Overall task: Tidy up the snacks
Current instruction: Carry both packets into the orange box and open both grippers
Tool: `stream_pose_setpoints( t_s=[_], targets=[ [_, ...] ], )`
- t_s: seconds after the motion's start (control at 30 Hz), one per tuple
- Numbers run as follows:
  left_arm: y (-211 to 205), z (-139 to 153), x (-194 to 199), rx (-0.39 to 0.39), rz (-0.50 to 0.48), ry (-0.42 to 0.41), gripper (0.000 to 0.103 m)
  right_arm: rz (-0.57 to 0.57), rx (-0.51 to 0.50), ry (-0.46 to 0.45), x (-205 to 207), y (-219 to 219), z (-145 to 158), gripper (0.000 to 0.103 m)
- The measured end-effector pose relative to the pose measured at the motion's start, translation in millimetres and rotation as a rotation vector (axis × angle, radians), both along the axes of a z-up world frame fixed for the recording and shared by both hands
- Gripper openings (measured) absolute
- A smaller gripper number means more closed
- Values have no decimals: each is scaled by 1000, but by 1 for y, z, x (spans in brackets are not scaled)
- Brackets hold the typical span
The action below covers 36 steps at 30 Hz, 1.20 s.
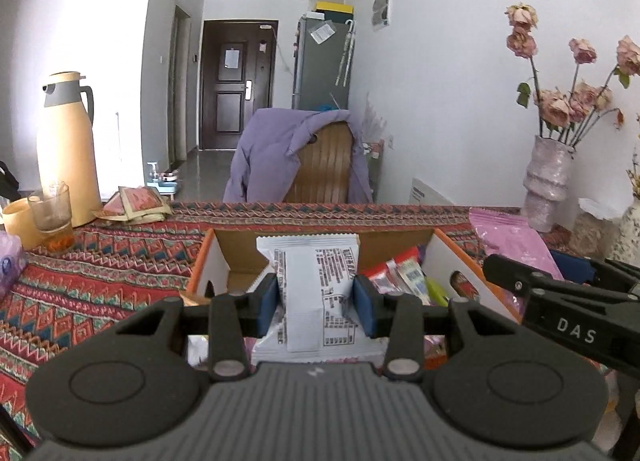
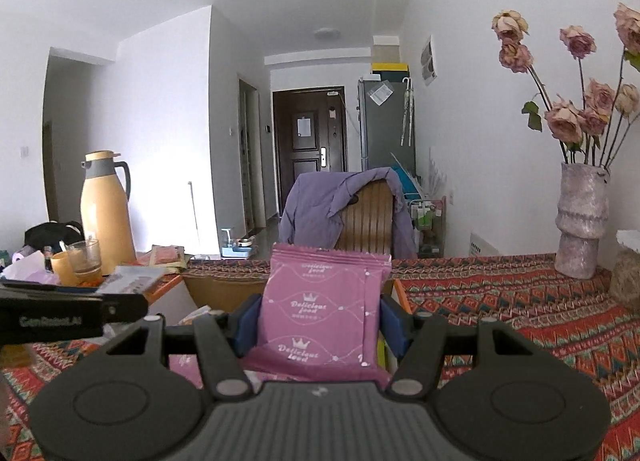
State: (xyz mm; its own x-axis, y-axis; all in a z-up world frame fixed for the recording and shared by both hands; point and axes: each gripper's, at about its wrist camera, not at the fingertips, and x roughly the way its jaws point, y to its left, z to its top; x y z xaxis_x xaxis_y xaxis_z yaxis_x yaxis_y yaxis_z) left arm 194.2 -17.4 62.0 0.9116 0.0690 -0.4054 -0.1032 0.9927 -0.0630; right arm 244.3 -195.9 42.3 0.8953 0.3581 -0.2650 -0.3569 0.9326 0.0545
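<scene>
**Operator:** Holding two packets at once here. On the left wrist view, my left tongs (image 1: 316,301) are clamped on a white snack packet (image 1: 310,285), its printed back facing the camera, in the middle of the frame above the open cardboard box (image 1: 452,257). The pads pinch it at the waist, so it creases there.

**Second:** What's in the box?

**Operator:** Bright wrappers (image 1: 404,277) piled in the right half of it; the left half behind the white packet looks barer, though the packet hides much of it. Off to the upper left of that frame stand a thermos (image 1: 66,149) and a glass (image 1: 52,209) on the patterned surface (image 1: 100,261), well apart from the box.

**Second:** And the right side?

**Operator:** Centre of the right wrist view, my right tongs (image 2: 320,325) grip a purple snack packet (image 2: 324,309) upright by its sides; it looks like several thin packs held together. The left tool shows at that frame's left edge, so both hands are close.

**Second:** How do you place them well?

**Operator:** I'd lower one at a time, white first into the barer side, keeping the tools from crossing. I'd release only once the packet's bottom edge rests inside, since a stack could fan apart if dropped.
</scene>
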Motion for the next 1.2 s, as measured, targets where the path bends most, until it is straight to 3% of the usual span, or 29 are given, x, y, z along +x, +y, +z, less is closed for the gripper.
stream_pose_setpoints(
  t_s=[0.27, 0.47, 0.73, 0.77, 0.83, 0.87, 0.9, 0.93, 1.2],
  targets=[
    [5, -2, 35, 43, 45, 18, 41, -6, -40, 28, 39, 22, 2, 61],
    [17, -15, 69, 44, 110, 66, 41, -28, -64, 102, 70, 35, -11, 61],
    [19, -25, 80, 26, 96, 92, 43, -45, -81, 167, 86, 43, -32, 61],
    [19, -26, 79, 27, 95, 90, 49, -41, -82, 172, 86, 42, -33, 61],
    [22, -26, 77, 17, 97, 81, 75, -40, -77, 178, 86, 41, -33, 68],
    [24, -26, 73, 9, 104, 65, 91, -39, -72, 181, 85, 39, -34, 86],
    [26, -25, 70, 7, 111, 49, 97, -35, -66, 185, 84, 35, -33, 93],
    [28, -25, 67, 7, 116, 37, 100, -32, -58, 184, 82, 32, -33, 103],
    [43, -21, 35, -42, 112, -4, 103, -28, -7, 138, 52, 9, -25, 103]
  ],
)
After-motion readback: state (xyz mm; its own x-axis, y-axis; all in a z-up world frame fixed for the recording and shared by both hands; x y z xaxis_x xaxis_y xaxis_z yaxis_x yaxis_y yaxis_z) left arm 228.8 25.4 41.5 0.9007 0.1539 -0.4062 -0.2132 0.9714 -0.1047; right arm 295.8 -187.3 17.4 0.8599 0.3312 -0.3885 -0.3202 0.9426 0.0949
